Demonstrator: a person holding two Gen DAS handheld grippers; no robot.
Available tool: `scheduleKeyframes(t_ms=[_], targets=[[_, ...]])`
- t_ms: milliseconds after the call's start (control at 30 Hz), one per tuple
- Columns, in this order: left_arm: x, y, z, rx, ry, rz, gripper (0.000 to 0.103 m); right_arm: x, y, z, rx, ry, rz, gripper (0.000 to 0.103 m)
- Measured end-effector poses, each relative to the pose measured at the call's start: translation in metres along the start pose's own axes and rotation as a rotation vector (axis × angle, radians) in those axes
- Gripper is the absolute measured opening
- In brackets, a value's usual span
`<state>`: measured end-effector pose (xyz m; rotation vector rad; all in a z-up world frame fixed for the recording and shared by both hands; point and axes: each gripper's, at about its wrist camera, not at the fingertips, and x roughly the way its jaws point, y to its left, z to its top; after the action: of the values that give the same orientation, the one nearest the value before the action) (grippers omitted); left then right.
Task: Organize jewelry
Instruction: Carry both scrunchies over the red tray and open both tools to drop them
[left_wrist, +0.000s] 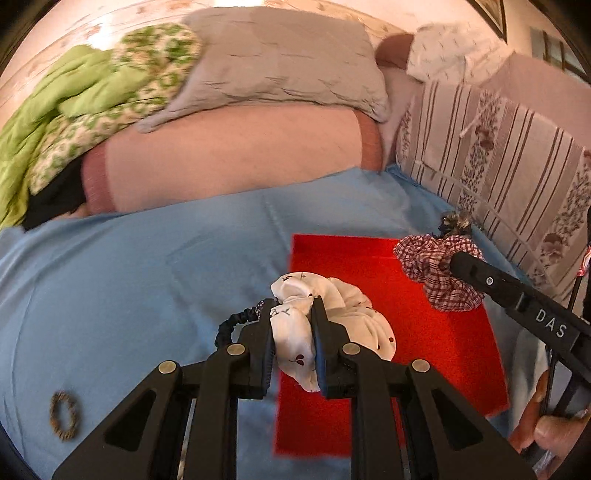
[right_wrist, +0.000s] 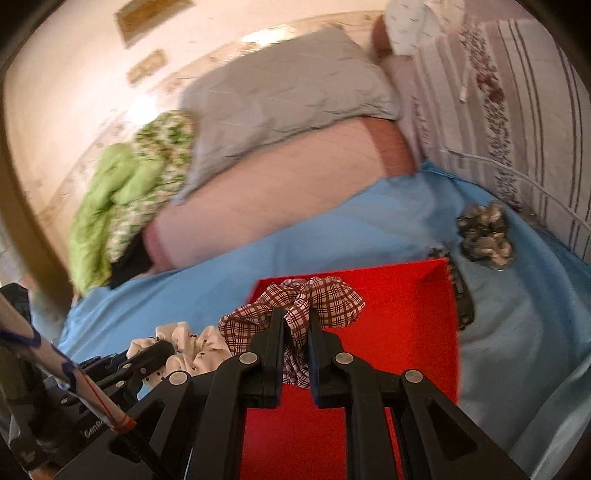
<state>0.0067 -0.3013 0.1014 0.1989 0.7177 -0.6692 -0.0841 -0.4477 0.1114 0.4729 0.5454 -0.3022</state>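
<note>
Holding 2 scrunchies over the red tray (left_wrist: 443, 332): left gripper (left_wrist: 293, 314) is clamping the white scrunchie (left_wrist: 354, 314) lower centre, right gripper (right_wrist: 296, 325) is pinching the checked scrunchie (right_wrist: 325, 299), tray directly beneath.

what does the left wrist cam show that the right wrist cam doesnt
Only the left wrist view shows the brown braided hair tie on the blue sheet and the dark elastic band. Only the right wrist view shows the whole grey patterned scrunchie. Both show the red tray, the left gripper shut on the white scrunchie and the right gripper shut on the plaid scrunchie.
</note>
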Motion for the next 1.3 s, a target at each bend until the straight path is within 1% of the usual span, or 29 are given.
scheduleKeyframes(t_ms=[167,300,400,467,533,600,633,667,700,733,767,1000,1133,1267,1300], targets=[[0.048,-0.025,0.013,0.051,0.047,0.005,0.018,0.030,-0.024,0.009,0.042,0.046,-0.073,0.012],[0.077,-0.036,0.014,0.067,0.085,0.005,0.018,0.040,-0.033,0.011,0.054,0.057,-0.115,0.012],[0.089,-0.039,0.014,0.063,0.099,0.006,0.019,0.045,-0.040,0.011,0.060,0.066,-0.159,0.014],[0.091,-0.039,0.013,0.062,0.106,0.006,0.021,0.048,-0.048,0.011,0.090,0.079,-0.147,0.014],[0.092,-0.039,0.012,0.059,0.109,0.007,0.025,0.049,-0.050,0.011,0.093,0.087,-0.165,0.015],[0.090,-0.039,0.011,0.056,0.109,0.012,0.029,0.049,-0.051,0.011,0.104,0.090,-0.152,0.019],[0.090,-0.039,0.010,0.056,0.108,0.012,0.033,0.048,-0.050,0.011,0.106,0.090,-0.152,0.020],[0.089,-0.040,0.010,0.058,0.107,0.013,0.036,0.045,-0.050,0.012,0.106,0.084,-0.153,0.025],[0.086,-0.041,0.010,0.061,0.102,0.018,0.043,0.043,-0.049,0.012,0.108,0.078,-0.149,0.033],[0.084,-0.041,0.010,0.064,0.095,0.022,0.047,0.041,-0.049,0.013,0.109,0.075,-0.145,0.037],[0.080,-0.042,0.010,0.069,0.088,0.022,0.047,0.038,-0.048,0.014,0.109,0.071,-0.146,0.041],[0.055,-0.044,0.009,0.085,0.060,0.026,0.047,0.015,-0.041,0.024,0.108,-0.004,-0.125,0.041],[0.034,-0.037,0.006,0.068,0.040,0.034,0.048,0.007,-0.032,0.027,0.090,-0.031,-0.110,0.041],[0.004,-0.024,-0.003,0.036,0.010,0.043,0.050,0.001,-0.021,0.026,0.084,-0.055,-0.073,0.041],[-0.002,-0.021,-0.005,0.030,0.005,0.045,0.052,-0.001,-0.017,0.025,0.080,-0.060,-0.060,0.041]])
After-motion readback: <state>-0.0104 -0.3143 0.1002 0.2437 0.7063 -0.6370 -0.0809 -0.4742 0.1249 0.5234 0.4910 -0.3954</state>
